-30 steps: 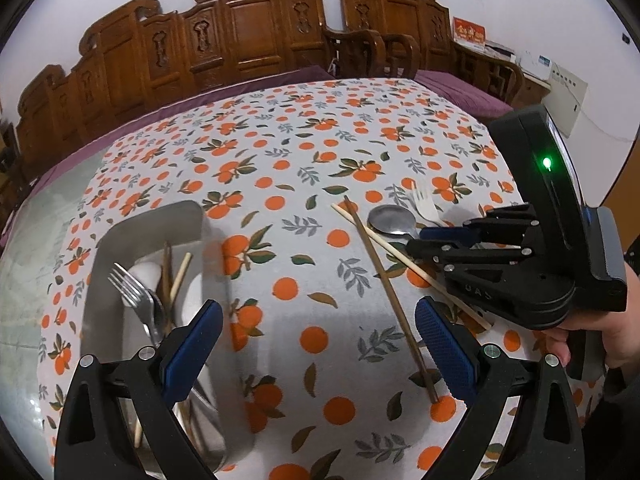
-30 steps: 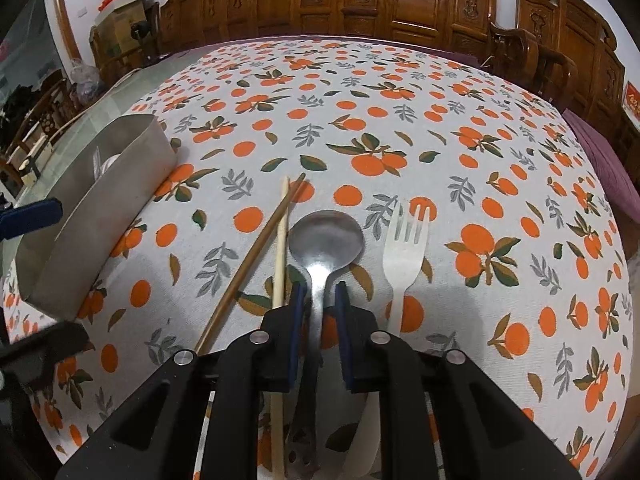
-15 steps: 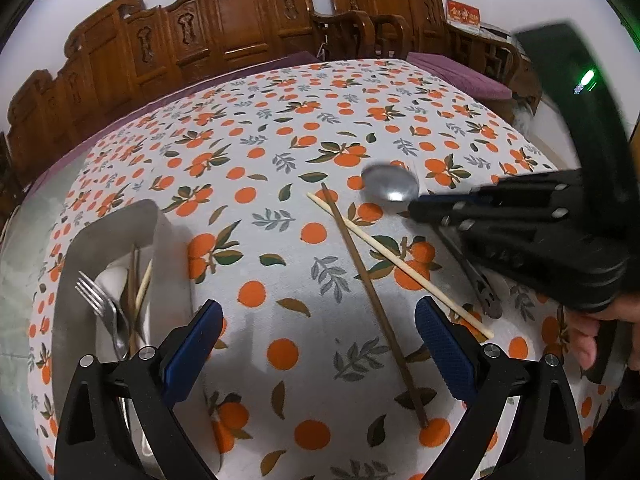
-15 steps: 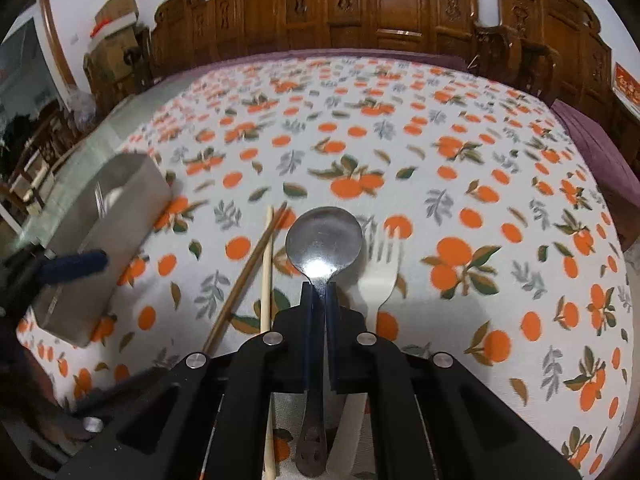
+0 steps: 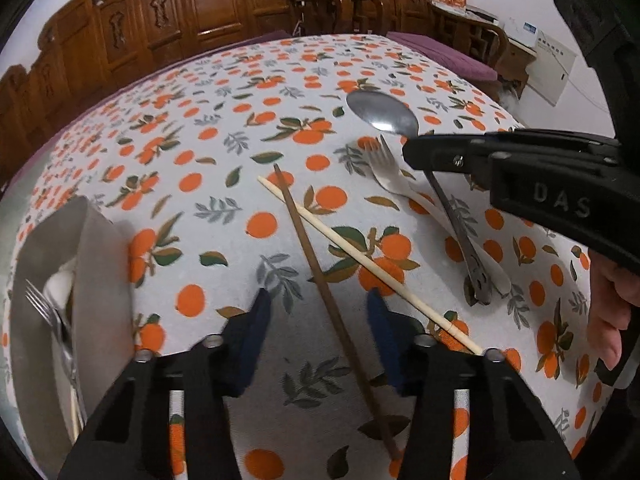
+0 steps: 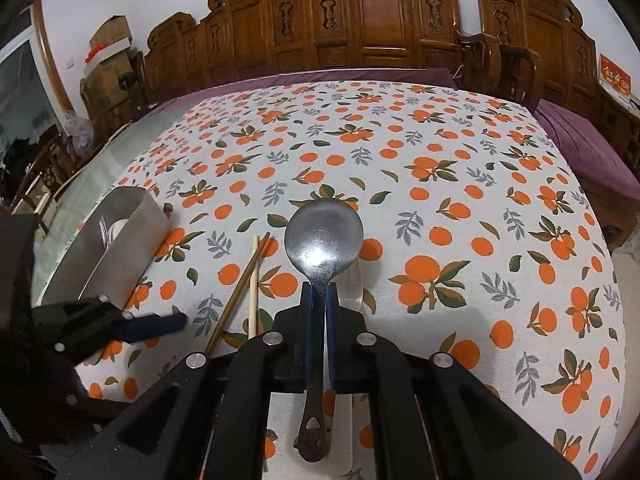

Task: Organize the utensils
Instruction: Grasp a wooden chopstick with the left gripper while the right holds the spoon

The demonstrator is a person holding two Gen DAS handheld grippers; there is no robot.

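My right gripper (image 6: 319, 294) is shut on the neck of a metal spoon (image 6: 323, 236) and holds it above the table; the spoon also shows in the left wrist view (image 5: 382, 112). My left gripper (image 5: 318, 312) is partly open, low over a dark chopstick (image 5: 316, 264), its fingers on either side of it. A pale chopstick (image 5: 360, 258) crosses the dark one. A white plastic fork (image 5: 390, 172) lies under the lifted spoon. The metal utensil tray (image 5: 100, 256) at the left holds a metal fork (image 5: 44, 308) and other pieces.
The table has an orange-print cloth (image 6: 460, 200). Carved wooden chairs (image 6: 380, 20) line its far side. The tray also shows at the left of the right wrist view (image 6: 132, 248), with my left gripper's blue finger (image 6: 152, 326) in front of it.
My right gripper has lifted the spoon off the table, leaving the white fork. My left gripper has moved right and down over the dark chopstick, and its fingers have narrowed.
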